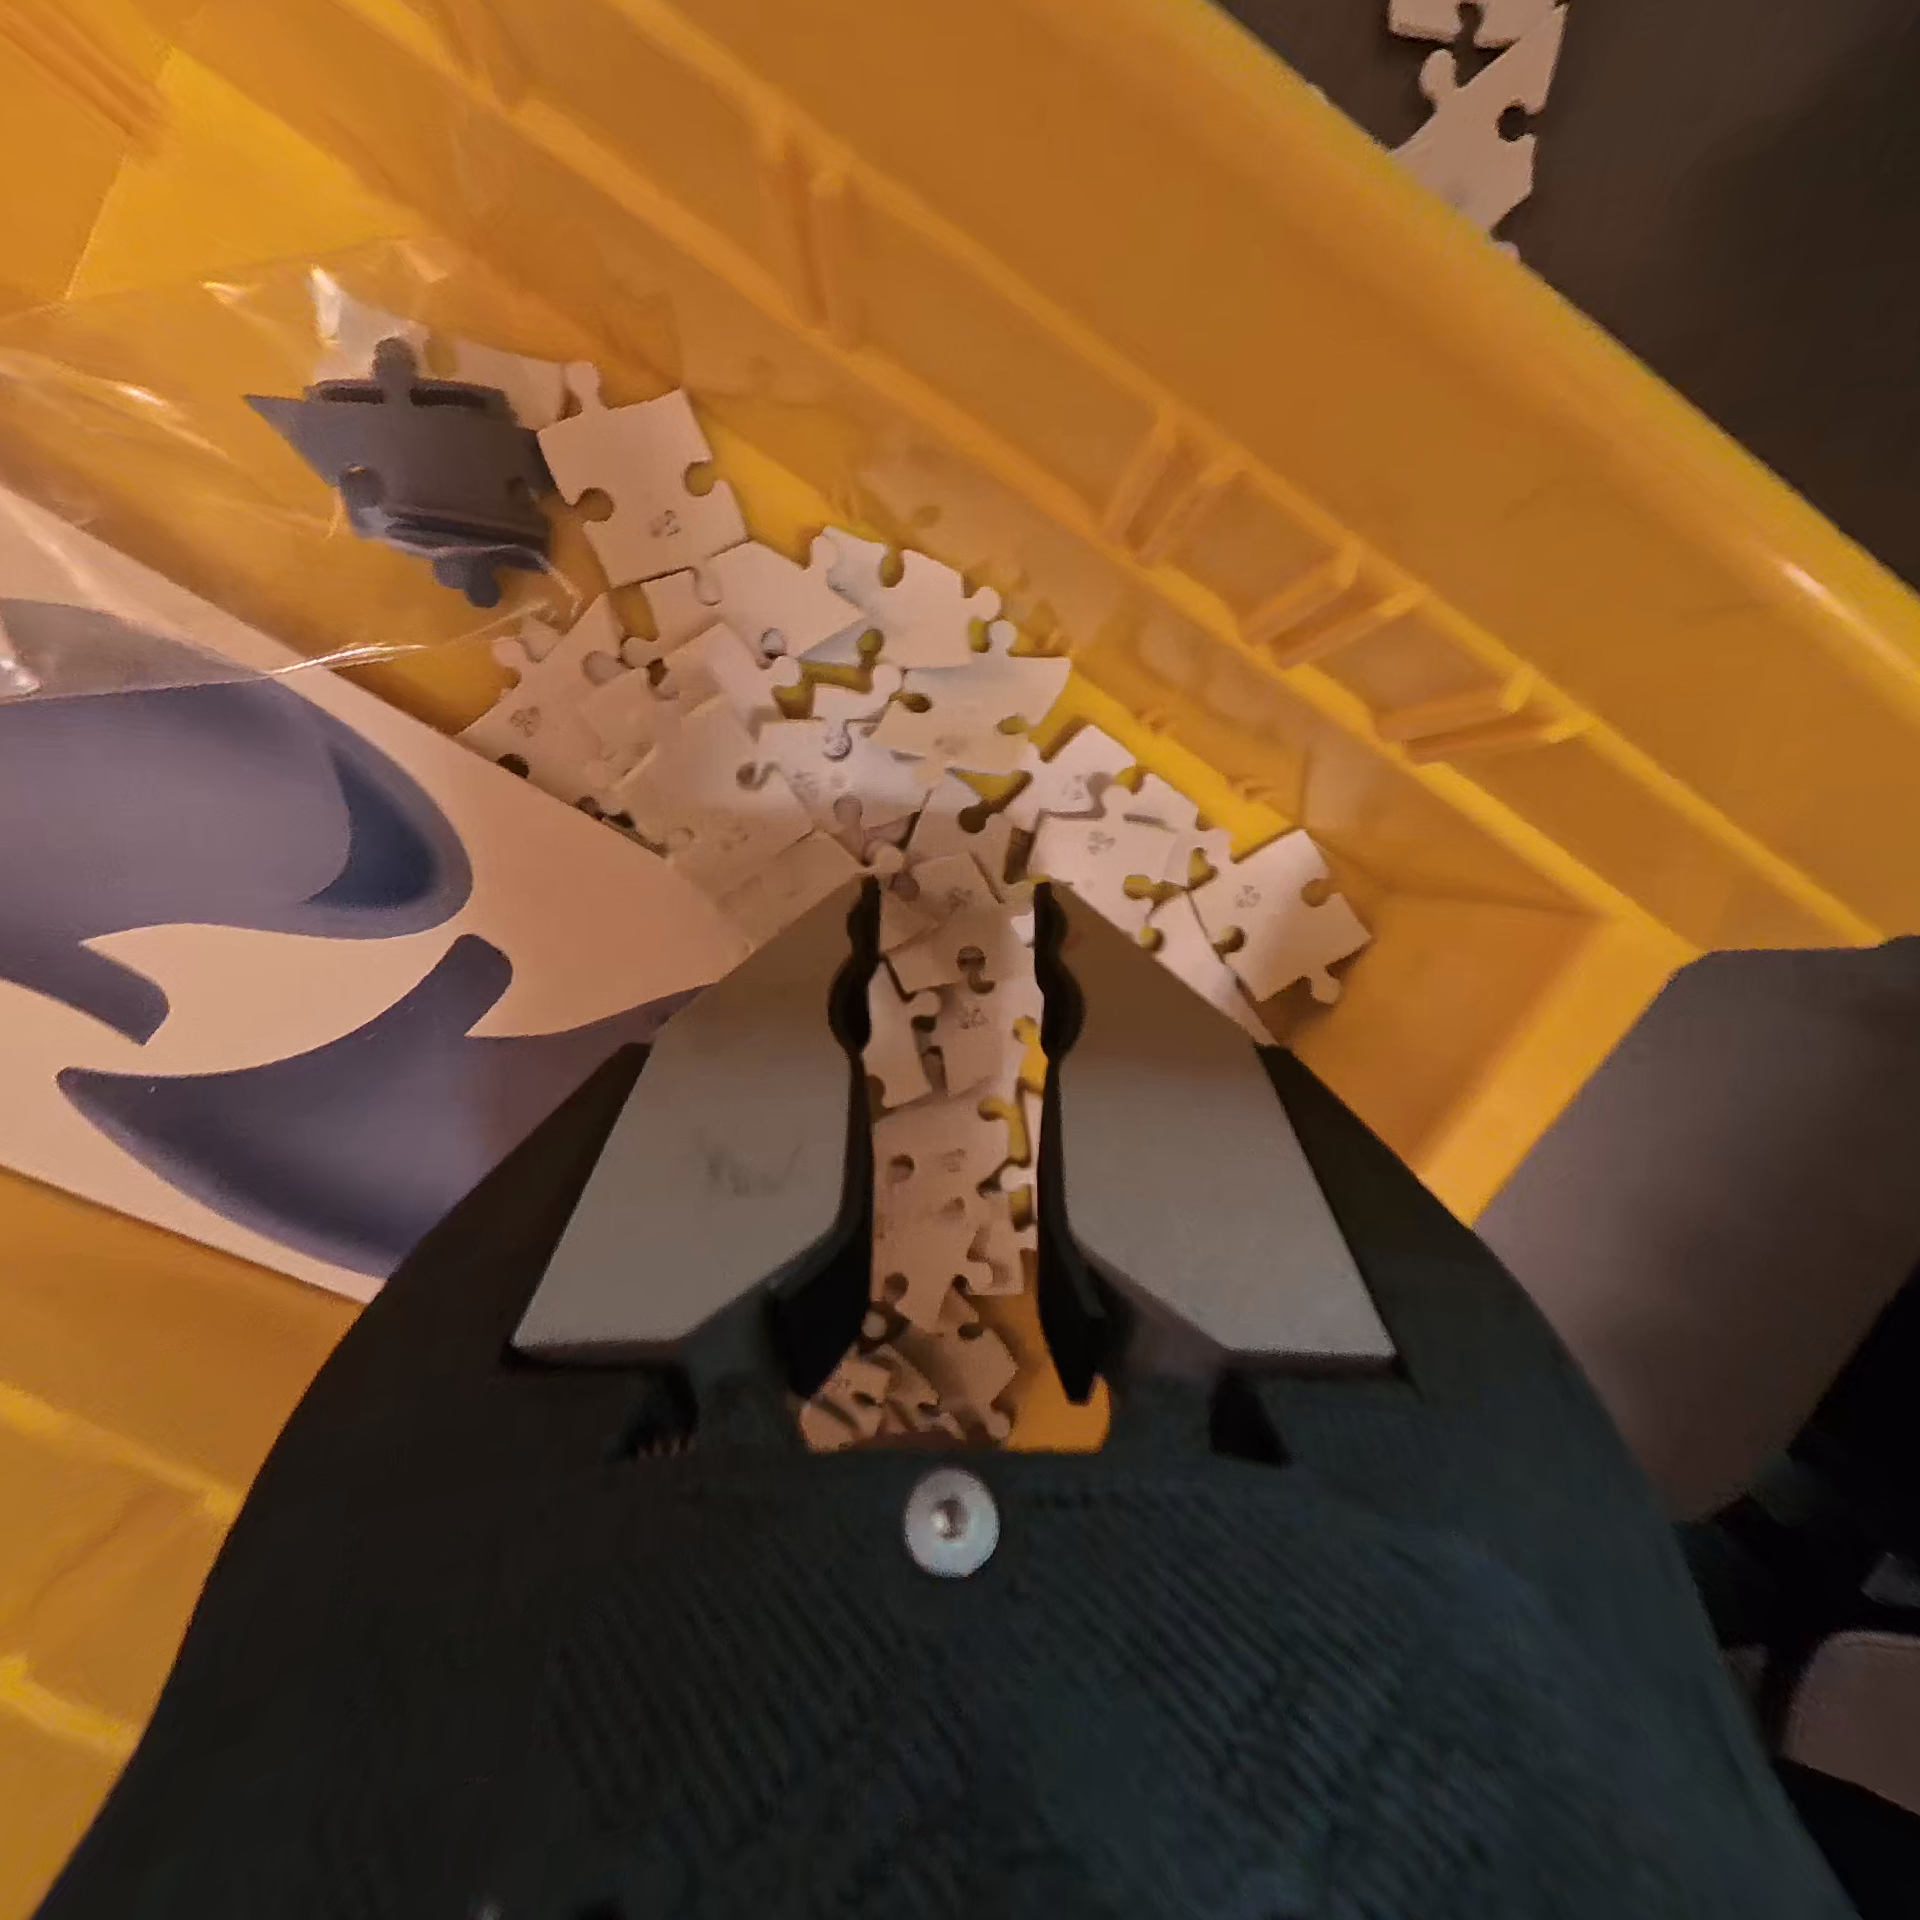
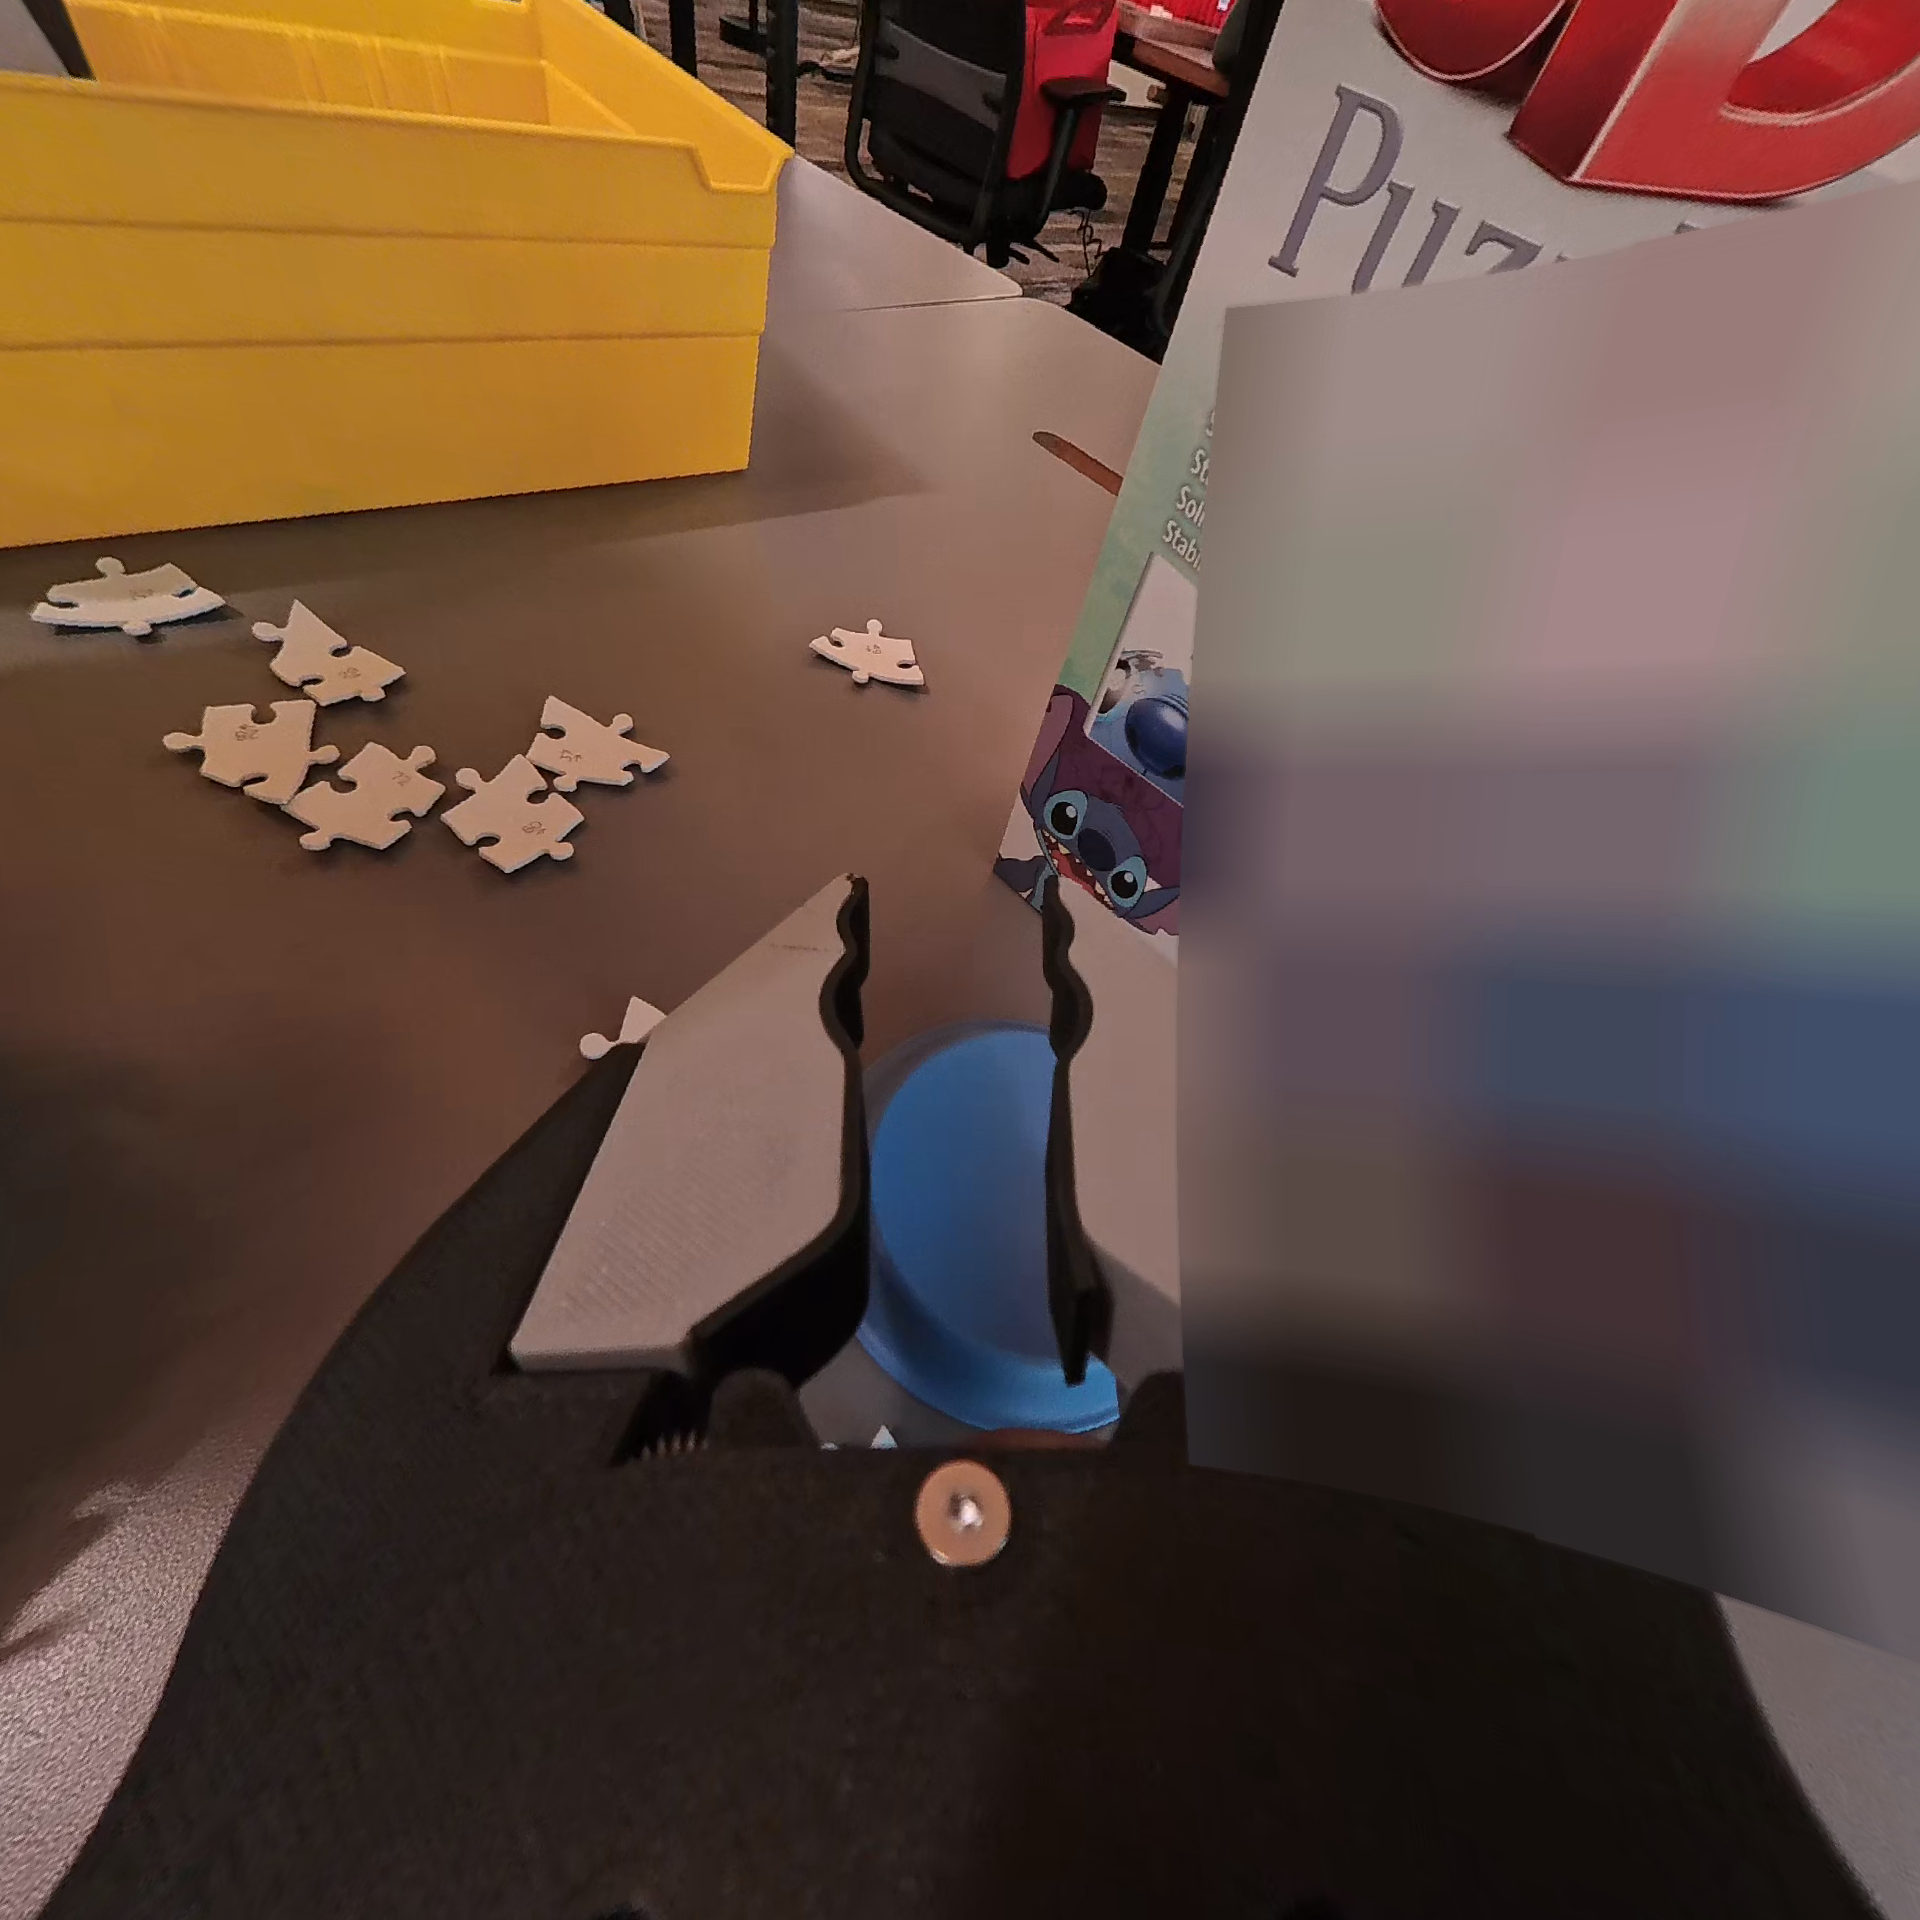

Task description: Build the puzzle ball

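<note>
In the left wrist view, my left gripper (image 1: 951, 894) is open and empty inside the yellow bin (image 1: 1195, 312), its tips just above a heap of white puzzle pieces (image 1: 914, 727) in the bin's corner. A dark blue puzzle piece (image 1: 416, 457) lies at the heap's left end. In the right wrist view, my right gripper (image 2: 951, 899) is open and empty above the grey table (image 2: 727, 540), with a blue round stand (image 2: 966, 1216) below, between its fingers. Several white pieces (image 2: 364, 758) lie face down on the table to the left, one more piece (image 2: 871, 655) apart.
A printed sheet with blue shapes (image 1: 260, 935) and clear plastic wrap (image 1: 135, 416) lie in the bin. More joined white pieces (image 1: 1475, 114) lie outside the bin. The puzzle box (image 2: 1351, 312) stands upright at my right gripper's right. The yellow bin (image 2: 364, 312) sits at the far left. The gap from one gripper's tips to the other's is roughly 30 centimeters. The right gripper is farther from the dark blue puzzle piece (image 1: 416, 457), some 30 centimeters, than the left, some 10 centimeters.
</note>
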Tool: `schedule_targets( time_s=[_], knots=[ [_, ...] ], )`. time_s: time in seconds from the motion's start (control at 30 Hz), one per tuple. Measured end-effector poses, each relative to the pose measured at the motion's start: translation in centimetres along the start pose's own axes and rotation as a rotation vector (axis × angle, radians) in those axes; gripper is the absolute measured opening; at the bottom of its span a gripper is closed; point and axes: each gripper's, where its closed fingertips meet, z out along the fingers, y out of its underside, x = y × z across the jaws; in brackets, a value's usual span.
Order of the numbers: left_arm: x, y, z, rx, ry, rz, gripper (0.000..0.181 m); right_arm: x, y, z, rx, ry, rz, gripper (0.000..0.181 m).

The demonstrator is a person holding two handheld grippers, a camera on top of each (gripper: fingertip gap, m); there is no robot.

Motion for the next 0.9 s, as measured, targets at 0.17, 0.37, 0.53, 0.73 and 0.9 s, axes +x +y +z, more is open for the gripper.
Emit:
schedule_targets(
  time_s=[0.17, 0.37, 0.53, 0.73, 0.9],
  knots=[
    [-1.7, 0.0, -0.3, 0.015, -0.057, -0.040, 0.031, 0.0, 0.0, 0.0, 0.000, 0.000, -0.002, 0.030],
    [-3.1, -0.4, -1.4, 0.058, -0.137, -0.048, 0.028, 0.0, 0.0, 0.0, 0.000, -0.001, -0.003, 0.030],
    [-3.1, 0.4, -1.8, 0.040, -0.112, -0.075, 0.027, 0.0, 0.0, 0.0, -0.002, -0.001, -0.003, 0.030],
    [0.2, 2.9, -1.0, -0.123, 0.004, -0.009, 0.020, 0.0, 0.0, 0.0, -0.001, 0.002, -0.002, 0.030],
    [-0.3, 1.2, -0.2, -0.055, 0.000, -0.018, 0.012, 0.0, 0.0, 0.0, -0.003, 0.002, -0.004, 0.030]
  ],
)
